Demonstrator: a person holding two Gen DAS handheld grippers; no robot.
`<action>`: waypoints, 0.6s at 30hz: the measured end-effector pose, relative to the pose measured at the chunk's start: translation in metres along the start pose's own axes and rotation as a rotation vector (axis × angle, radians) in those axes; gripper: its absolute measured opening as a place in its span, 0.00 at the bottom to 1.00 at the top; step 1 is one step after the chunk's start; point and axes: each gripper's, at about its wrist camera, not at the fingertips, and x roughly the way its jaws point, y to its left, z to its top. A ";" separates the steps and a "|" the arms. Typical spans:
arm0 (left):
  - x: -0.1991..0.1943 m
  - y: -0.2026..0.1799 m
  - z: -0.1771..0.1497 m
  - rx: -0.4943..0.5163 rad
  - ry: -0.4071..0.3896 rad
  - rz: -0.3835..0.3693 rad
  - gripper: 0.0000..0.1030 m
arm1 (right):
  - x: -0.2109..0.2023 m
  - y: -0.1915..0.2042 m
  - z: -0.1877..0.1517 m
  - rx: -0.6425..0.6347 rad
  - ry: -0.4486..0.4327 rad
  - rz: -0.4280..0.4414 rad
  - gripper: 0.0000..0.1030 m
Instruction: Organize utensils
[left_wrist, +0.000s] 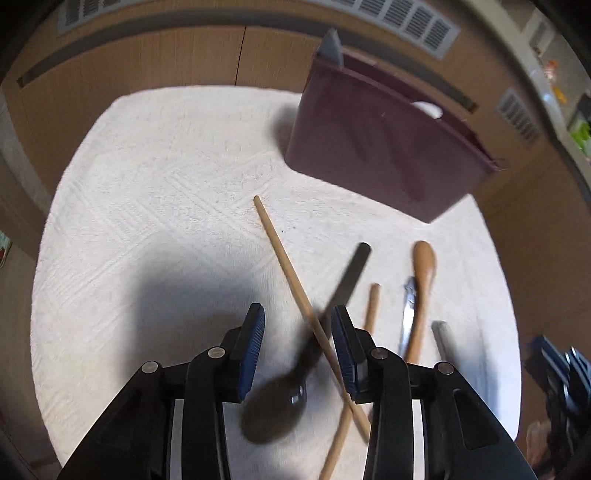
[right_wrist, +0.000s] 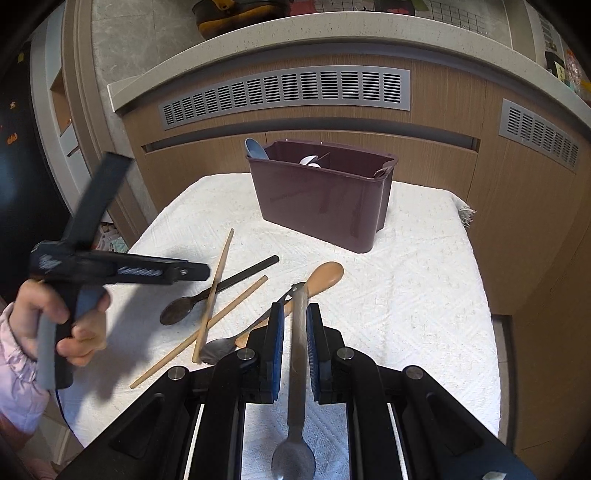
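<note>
On the bench (right_wrist: 424, 295), at twelve o'clock, the maroon caddy (right_wrist: 325, 199) already holds a blue utensil (right_wrist: 255, 147). Left claw (left_wrist: 297, 347) hangs released over the dark spoon (left_wrist: 280, 402) and chopsticks (left_wrist: 288, 266); right claw (right_wrist: 295, 332) grasps a metal spoon (right_wrist: 295, 424). Wooden spoon (right_wrist: 325, 277) still loose.

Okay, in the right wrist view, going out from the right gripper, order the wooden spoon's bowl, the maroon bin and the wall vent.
From the right gripper:
1. Wooden spoon, just past the fingertips, slightly right.
2. Maroon bin, farther back on the white cloth.
3. Wall vent, behind and above the bin.

Wood chopsticks (right_wrist: 212, 291), textured cloth (right_wrist: 406, 295) — prob. glossy plastic bin (right_wrist: 325, 206).
</note>
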 end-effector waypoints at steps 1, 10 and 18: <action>0.009 -0.004 0.007 0.011 0.025 0.016 0.38 | 0.001 -0.001 -0.001 0.001 0.001 0.001 0.11; 0.023 -0.029 0.010 0.152 -0.040 0.153 0.05 | 0.027 -0.010 -0.015 0.023 0.104 0.033 0.16; -0.034 -0.019 -0.039 0.105 -0.231 0.003 0.06 | 0.065 0.004 -0.032 -0.015 0.213 -0.020 0.28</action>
